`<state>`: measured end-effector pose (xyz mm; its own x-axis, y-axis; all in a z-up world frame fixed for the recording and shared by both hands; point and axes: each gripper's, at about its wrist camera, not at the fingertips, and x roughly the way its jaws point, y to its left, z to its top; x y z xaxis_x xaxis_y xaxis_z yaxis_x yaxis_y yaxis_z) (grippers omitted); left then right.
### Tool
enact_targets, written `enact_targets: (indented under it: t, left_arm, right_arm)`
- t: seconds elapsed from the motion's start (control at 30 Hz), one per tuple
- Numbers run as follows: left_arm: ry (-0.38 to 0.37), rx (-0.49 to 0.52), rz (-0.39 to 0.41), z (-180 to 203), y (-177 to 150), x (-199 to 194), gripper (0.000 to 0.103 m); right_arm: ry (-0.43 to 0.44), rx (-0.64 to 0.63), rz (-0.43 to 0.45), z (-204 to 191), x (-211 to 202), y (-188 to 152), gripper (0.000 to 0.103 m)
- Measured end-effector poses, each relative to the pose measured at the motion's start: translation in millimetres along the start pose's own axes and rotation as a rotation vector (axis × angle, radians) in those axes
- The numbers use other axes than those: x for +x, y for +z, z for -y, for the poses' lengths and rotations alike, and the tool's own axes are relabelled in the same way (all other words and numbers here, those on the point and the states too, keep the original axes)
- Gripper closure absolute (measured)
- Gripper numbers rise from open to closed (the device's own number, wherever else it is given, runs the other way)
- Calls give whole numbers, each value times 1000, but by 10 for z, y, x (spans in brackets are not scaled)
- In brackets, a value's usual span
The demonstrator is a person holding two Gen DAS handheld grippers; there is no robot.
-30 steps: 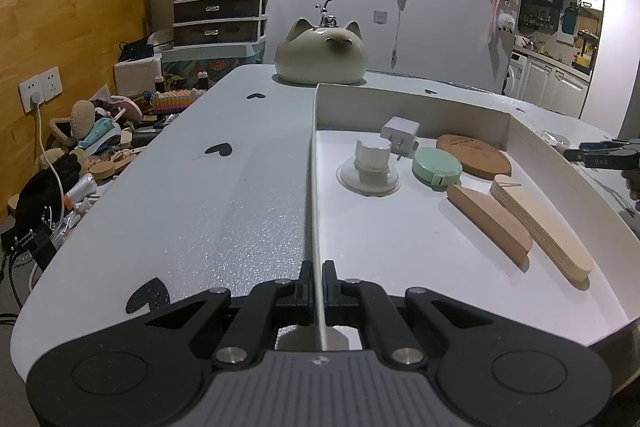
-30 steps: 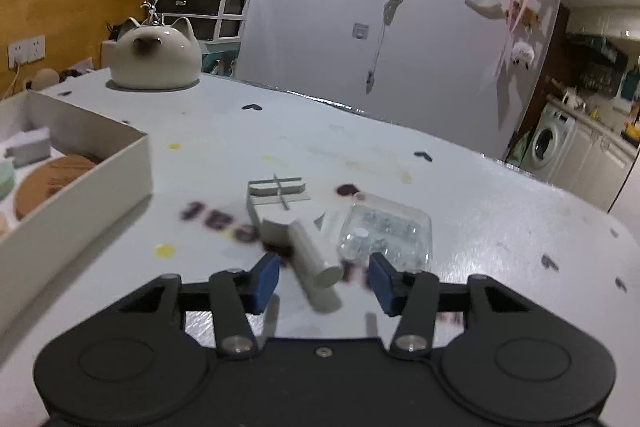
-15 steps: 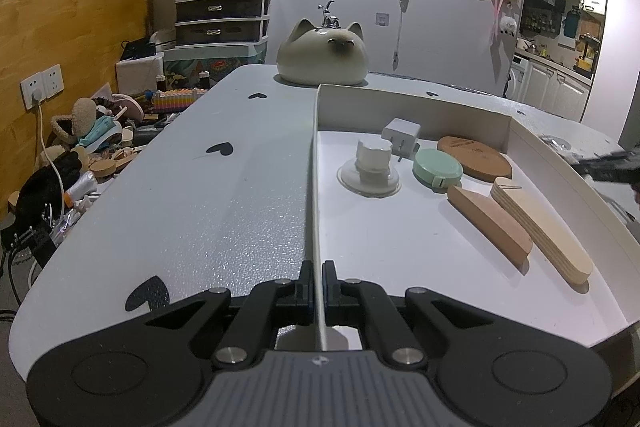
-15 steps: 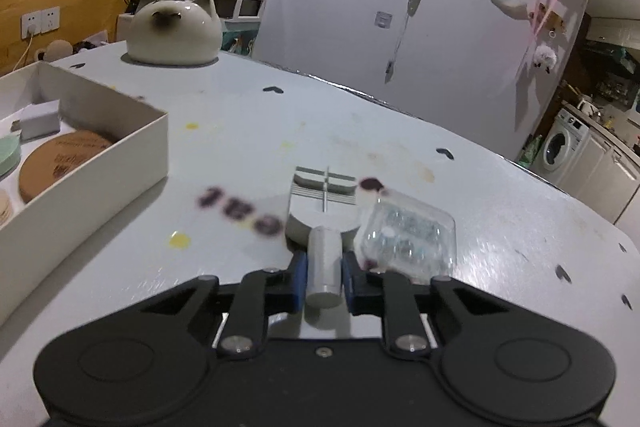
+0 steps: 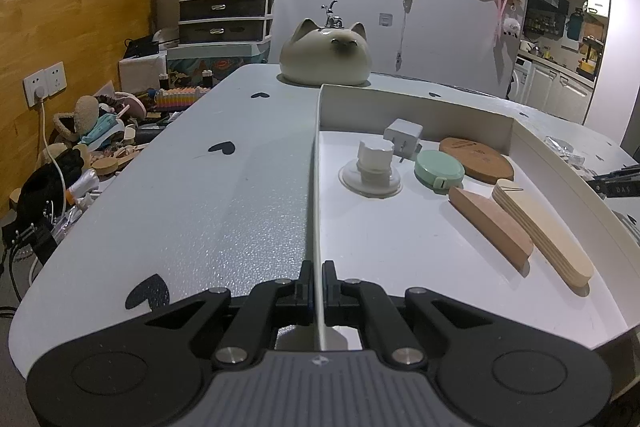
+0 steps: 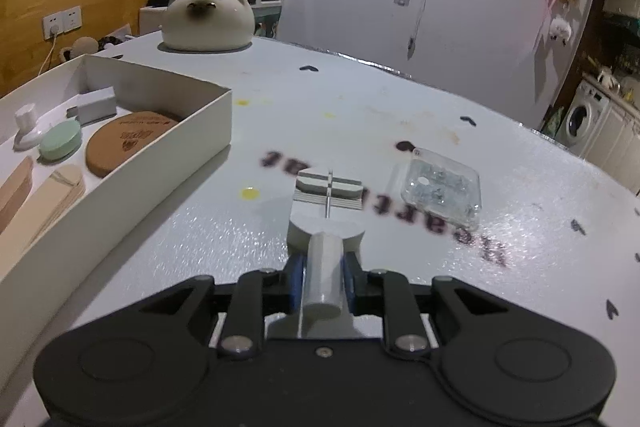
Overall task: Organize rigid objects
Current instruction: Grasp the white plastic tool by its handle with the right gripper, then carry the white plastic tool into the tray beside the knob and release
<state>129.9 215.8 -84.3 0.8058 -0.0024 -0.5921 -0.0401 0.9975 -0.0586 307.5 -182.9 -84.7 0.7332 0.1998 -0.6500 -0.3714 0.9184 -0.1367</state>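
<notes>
Nearest in the left wrist view, the left gripper has its jaws pinching the thin near wall of the shallow white cardboard box, steadying it on the pale grey speckled worktop. In the right wrist view, the right gripper has its jaws pressed on the round stem of a grey plastic peg with a flat head, apparently just clear of the worktop.

Already in the box, near to far, lie two wooden half-round slabs, a mint-green round case, a white suction-cup holder, a round cork coaster and a white plug adapter.

Still outside, beyond the peg, are a small grey ribbed block and a clear plastic packet of small metal parts. So I judge the sorting well past halfway, with three pieces left.
</notes>
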Motion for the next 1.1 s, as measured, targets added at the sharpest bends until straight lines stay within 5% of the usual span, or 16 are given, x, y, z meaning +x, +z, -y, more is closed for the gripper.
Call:
enact_targets:
  t: [0.3,0.53,0.8,1.1]
  left_arm:
    - [-2,0,-1,1,7,-2,101]
    - [-2,0,-2,1,8,-3,101]
    - [0,1,-3,-3,8,1,101]
    - [-4,2,0,-10,-2,-1,101]
  right_arm:
    - [-4,49,6,-23,38,44,83]
    - [17,28,113,-190,-266,124,83]
    - [183,1,248,-706,-730,317,83]
    - [406,-18,183,-1494,-750,361,83]
